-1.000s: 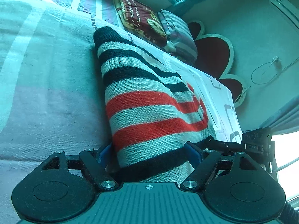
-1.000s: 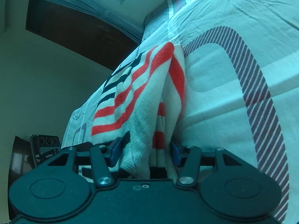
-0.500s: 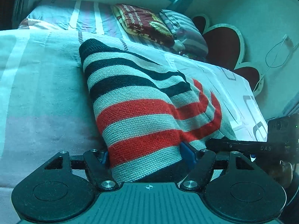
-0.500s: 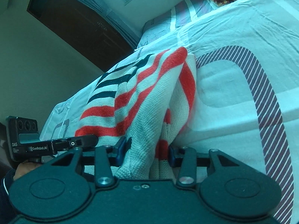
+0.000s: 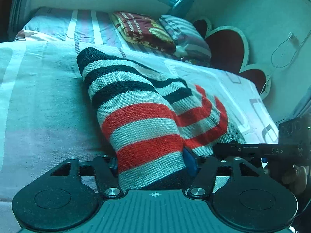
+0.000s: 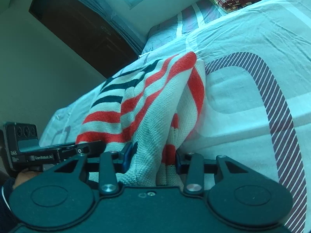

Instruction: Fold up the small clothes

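A small knitted garment with grey, red and black stripes [image 5: 140, 116] lies on the bed, its near edge raised. My left gripper [image 5: 153, 163] is shut on that near edge, the knit bunched between its fingers. My right gripper [image 6: 151, 157] is shut on another part of the same garment [image 6: 151, 104], where folded layers hang between the fingers. Each gripper shows at the side of the other's view: the right one [image 5: 272, 151] in the left wrist view, the left one [image 6: 38, 151] in the right wrist view.
The bed sheet [image 5: 38, 101] is pale with stripes and curved patterns [image 6: 272, 89]. Folded blankets and a pillow [image 5: 147, 31] lie at the bed's far end. A heart-shaped headboard [image 5: 229, 44] stands by the wall. A dark door [image 6: 81, 23] is behind.
Both grippers have drawn the garment's near edge along the bed and closer together. The garment now bunches into two folded humps. Both stay shut on it.
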`<action>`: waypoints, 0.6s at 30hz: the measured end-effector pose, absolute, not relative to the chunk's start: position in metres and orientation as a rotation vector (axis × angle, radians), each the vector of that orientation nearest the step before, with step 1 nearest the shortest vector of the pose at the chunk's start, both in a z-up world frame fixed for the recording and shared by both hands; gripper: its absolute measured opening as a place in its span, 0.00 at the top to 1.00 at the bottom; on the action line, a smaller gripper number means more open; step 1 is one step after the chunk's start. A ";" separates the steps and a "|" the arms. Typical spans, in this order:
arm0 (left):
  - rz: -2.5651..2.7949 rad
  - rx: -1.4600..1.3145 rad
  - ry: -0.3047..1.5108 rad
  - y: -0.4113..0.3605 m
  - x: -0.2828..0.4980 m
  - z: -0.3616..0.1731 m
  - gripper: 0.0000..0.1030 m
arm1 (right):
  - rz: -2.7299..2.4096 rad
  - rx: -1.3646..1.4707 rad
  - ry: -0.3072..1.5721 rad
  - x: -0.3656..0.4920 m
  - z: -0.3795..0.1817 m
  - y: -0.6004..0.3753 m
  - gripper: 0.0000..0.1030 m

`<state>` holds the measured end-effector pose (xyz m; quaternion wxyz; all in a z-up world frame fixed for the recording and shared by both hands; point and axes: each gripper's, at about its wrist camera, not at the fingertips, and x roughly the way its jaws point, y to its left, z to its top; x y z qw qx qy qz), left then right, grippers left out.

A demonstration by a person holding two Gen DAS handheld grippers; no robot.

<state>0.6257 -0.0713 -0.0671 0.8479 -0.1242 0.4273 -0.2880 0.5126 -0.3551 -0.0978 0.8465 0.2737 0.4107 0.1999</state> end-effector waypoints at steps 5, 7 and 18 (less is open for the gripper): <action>-0.607 -0.263 0.878 -0.069 0.618 -0.060 0.48 | 0.431 0.556 0.822 0.505 -0.080 -0.346 0.66; -0.612 -0.264 0.867 -0.067 0.616 -0.053 0.49 | 0.432 0.526 0.814 0.504 -0.070 -0.341 0.66; -0.593 -0.288 0.782 -0.012 0.579 -0.004 0.50 | 0.484 0.411 0.767 0.487 -0.017 -0.292 0.66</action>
